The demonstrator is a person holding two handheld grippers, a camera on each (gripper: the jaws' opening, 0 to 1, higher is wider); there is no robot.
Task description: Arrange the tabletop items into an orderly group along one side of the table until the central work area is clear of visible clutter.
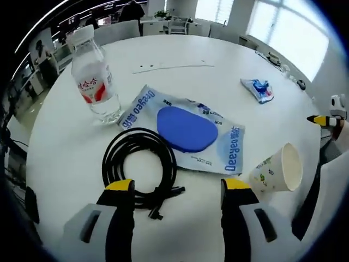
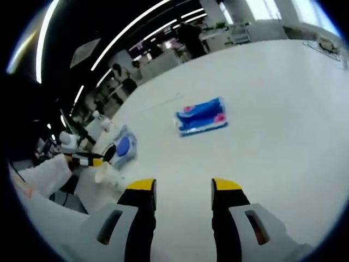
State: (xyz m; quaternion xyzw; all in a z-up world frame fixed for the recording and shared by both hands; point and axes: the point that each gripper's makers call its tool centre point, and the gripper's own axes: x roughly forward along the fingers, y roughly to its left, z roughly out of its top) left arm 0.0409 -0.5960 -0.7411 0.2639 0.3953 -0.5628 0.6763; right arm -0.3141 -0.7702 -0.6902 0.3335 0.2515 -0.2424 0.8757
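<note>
Beyond the white bench (image 1: 180, 49) lies an open office: bright windows (image 1: 294, 27) along one wall, desks and chairs (image 1: 117, 30) past the far edge, long ceiling lights (image 2: 131, 33) overhead, and people (image 2: 122, 76), small and blurred, standing among the desks.
</note>
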